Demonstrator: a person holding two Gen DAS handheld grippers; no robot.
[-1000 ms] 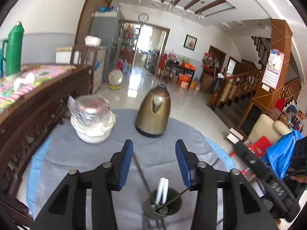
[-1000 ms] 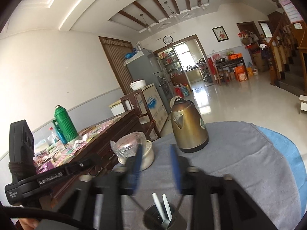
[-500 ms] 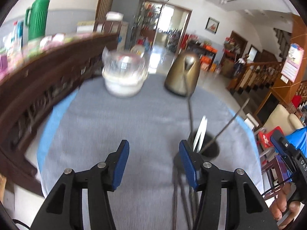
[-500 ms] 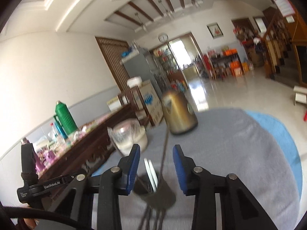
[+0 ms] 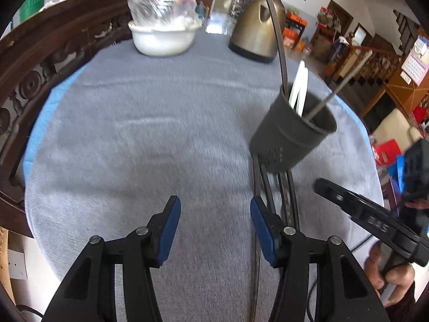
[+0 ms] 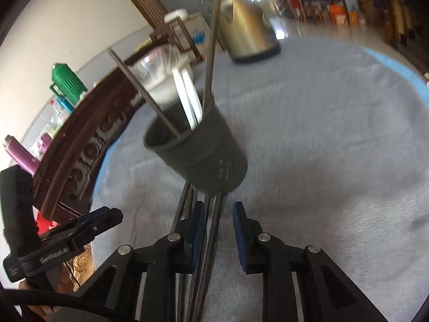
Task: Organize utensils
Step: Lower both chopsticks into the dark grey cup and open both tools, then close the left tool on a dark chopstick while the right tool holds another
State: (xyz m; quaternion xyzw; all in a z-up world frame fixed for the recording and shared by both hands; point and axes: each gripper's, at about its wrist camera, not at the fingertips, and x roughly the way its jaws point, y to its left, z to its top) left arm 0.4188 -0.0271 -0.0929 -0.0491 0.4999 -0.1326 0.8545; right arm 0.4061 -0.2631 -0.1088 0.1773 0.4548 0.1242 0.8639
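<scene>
Compared with a second ago both cameras are tipped down hard: the ceiling is gone and the grey cloth on the counter [image 5: 166, 123] fills the view, with everything closer. The left gripper [image 5: 214, 214] hangs released over bare cloth, nothing between its jaws, opened a touch wider than before. The right gripper [image 6: 215, 220] has just been closing its jaws, and they're now narrow around the dark metal utensils [image 6: 206, 241] lying flat on the cloth; can't tell if the pads actually press on them yet, there's still a gap on the right side.

Containers: the dark grey utensil cup [image 6: 198, 147] sits just beyond those loose utensils, touching their far ends. Inside it are 2 white flat handles [image 6: 187, 94] and 2 thin metal handles, leaning apart. Farther back there's a white bowl [image 5: 163, 37] with a clear plastic bag [image 5: 161, 6] stuffed in it, and a brass-coloured kettle [image 5: 257, 24] beside it.
</scene>
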